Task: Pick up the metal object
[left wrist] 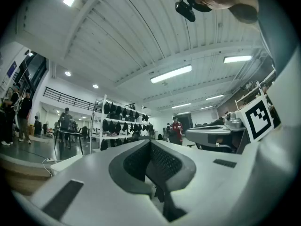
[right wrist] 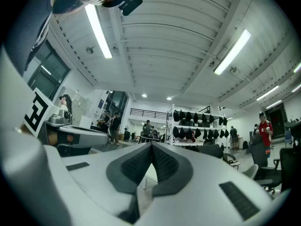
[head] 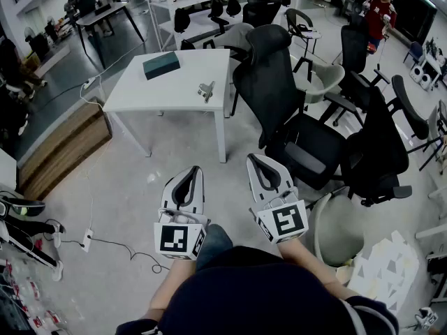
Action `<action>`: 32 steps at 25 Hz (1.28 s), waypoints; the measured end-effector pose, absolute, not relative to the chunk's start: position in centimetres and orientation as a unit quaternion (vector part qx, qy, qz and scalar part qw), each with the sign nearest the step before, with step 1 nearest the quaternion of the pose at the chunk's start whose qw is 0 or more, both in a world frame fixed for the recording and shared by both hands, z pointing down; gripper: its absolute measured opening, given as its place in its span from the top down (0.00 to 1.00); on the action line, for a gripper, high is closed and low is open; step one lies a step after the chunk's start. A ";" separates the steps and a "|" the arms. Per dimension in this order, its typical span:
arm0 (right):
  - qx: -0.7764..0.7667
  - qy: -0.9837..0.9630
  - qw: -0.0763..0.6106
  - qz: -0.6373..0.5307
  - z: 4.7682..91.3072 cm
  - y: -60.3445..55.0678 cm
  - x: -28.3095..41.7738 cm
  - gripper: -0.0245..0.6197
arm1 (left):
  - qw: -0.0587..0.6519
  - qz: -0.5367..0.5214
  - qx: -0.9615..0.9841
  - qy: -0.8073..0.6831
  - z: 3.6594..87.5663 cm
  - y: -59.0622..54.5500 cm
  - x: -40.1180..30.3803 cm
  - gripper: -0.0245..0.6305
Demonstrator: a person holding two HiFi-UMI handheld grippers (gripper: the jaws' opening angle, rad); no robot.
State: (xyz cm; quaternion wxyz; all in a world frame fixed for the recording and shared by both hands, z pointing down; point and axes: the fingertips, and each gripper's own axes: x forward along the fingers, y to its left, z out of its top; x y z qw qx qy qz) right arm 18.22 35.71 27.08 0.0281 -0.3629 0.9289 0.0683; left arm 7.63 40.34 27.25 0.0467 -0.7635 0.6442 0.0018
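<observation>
A small metal object (head: 206, 89) lies on the white table (head: 140, 93) across the floor, near the table's right edge. Both grippers are held close to the person's body, well short of the table. My left gripper (head: 190, 174) is shut and empty; its pads (left wrist: 150, 160) meet in the left gripper view. My right gripper (head: 255, 162) is shut too, with nothing between its pads (right wrist: 151, 160). Both gripper cameras point up toward the ceiling and the far room, so the metal object is hidden in them.
A dark green box (head: 161, 65) rests on the table's far side. Black office chairs (head: 276, 82) crowd the right, a grey chair (head: 339, 225) is beside my right gripper. A wooden step (head: 63, 149) and cables (head: 105, 243) lie left. People stand in the background.
</observation>
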 end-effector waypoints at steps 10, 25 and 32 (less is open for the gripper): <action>-0.359 0.931 0.029 0.058 28.8 30.6 15.5 0.92 | 0.022 0.007 -0.781 0.624 29.6 34.7 5.5 0.92; -0.403 0.913 -0.013 0.056 30.3 11.7 4.1 0.92 | 0.006 0.011 -0.814 0.581 30.7 14.7 -7.2 0.74; -0.439 0.897 -0.032 0.046 32.3 7.3 1.3 0.92 | -0.001 0.015 -0.836 0.548 32.5 8.6 -10.3 0.74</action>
